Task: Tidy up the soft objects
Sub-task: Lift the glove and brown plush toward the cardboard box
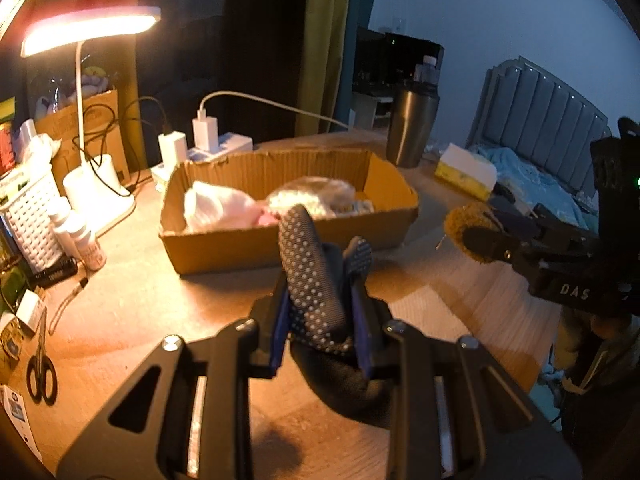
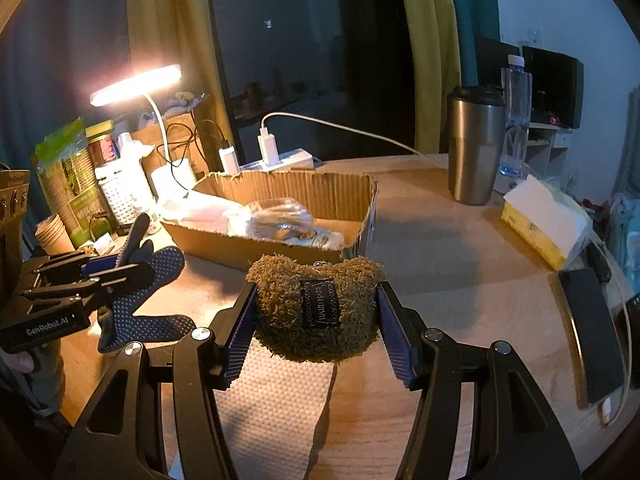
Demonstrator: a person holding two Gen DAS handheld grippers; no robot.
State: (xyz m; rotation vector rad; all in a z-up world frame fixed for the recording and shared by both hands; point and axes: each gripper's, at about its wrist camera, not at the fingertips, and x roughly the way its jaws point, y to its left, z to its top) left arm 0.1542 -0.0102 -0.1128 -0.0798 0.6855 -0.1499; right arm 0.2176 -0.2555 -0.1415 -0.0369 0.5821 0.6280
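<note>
Grippers, both ours, hang above the table (image 2: 440,248) before the box (image 1: 288,240): left gripper (image 1: 320,304) clamps a dotted glove (image 1: 312,276); right gripper (image 2: 316,316) squeezes a fuzzy pouch (image 2: 288,300).

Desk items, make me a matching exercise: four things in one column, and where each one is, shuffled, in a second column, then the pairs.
1. dotted glove
2. fuzzy pouch
3. steel tumbler
4. white bundle

A. in the cardboard box
B. in the right gripper
C. standing on the desk
D. in the left gripper

Pairs: 1-D, 2-B, 3-C, 4-A
</note>
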